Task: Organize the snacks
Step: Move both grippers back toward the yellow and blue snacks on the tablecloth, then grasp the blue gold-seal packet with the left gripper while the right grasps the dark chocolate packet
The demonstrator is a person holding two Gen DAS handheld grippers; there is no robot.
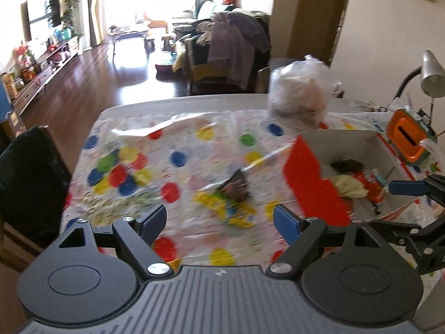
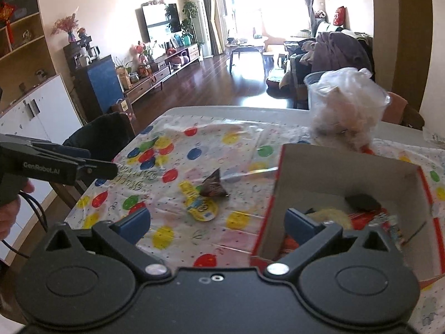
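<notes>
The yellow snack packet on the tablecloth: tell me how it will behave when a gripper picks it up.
The yellow snack packet lies flat and crinkled, so it is probably light and floppy, sagging from a pinched edge. Its glossy film may slip between pads. The dark triangular packet overlaps its end, so lifting could drag that one along.

A red cardboard box with a plain grey inside stands open-topped on the right of the tabletop. It holds several snacks: a pale yellow packet, a red packet beside it and a dark one toward the far wall. Two snacks lie outside the box on its left, near the tabletop's middle: a flat yellow packet and a dark brown pyramid-shaped packet that touches its far end.
</notes>
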